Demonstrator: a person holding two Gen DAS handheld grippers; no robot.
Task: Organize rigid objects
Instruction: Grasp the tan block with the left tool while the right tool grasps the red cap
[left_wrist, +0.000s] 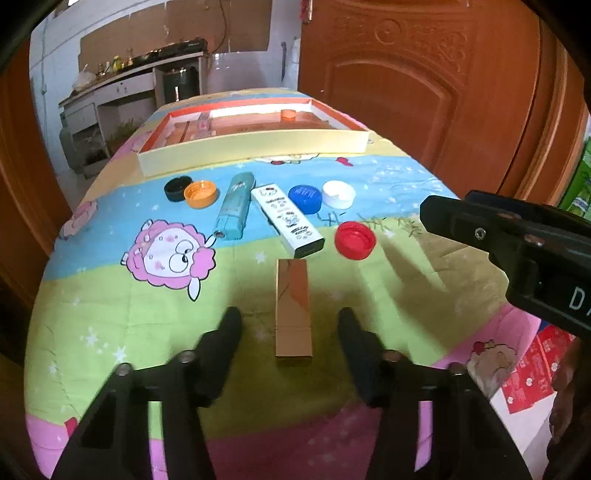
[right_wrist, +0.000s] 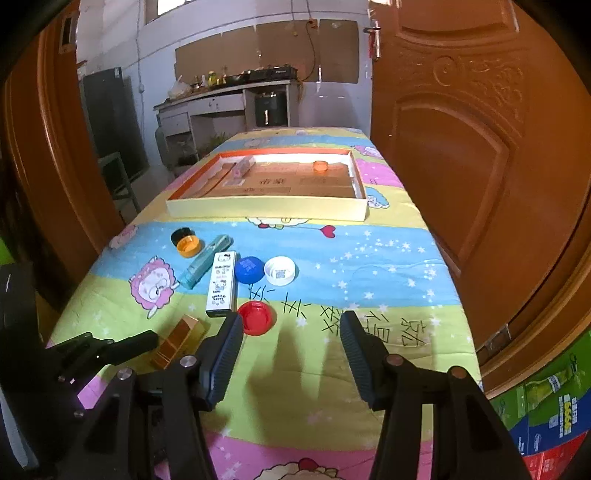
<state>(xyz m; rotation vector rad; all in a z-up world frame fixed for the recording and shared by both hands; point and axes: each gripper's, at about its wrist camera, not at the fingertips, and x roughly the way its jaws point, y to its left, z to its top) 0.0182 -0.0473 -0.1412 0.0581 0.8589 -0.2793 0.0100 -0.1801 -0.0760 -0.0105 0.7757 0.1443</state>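
Observation:
A gold box (left_wrist: 293, 308) lies on the cartoon cloth, between the open fingers of my left gripper (left_wrist: 290, 319); it also shows in the right wrist view (right_wrist: 180, 341). My right gripper (right_wrist: 291, 323) is open and empty, just right of a red cap (right_wrist: 256, 316). Beyond lie a white printed box (left_wrist: 287, 219), a teal tube box (left_wrist: 236, 206), and black (left_wrist: 177, 188), orange (left_wrist: 200, 193), blue (left_wrist: 304, 197) and white (left_wrist: 338, 194) caps. A shallow yellow tray (right_wrist: 266, 210) farther back holds an orange cap (right_wrist: 320, 165) and small boxes.
The table's edges drop off left and right. A brown wooden door (right_wrist: 461, 147) stands close on the right. A kitchen counter (right_wrist: 221, 99) lies far behind. Coloured cartons (right_wrist: 554, 406) sit on the floor at the right.

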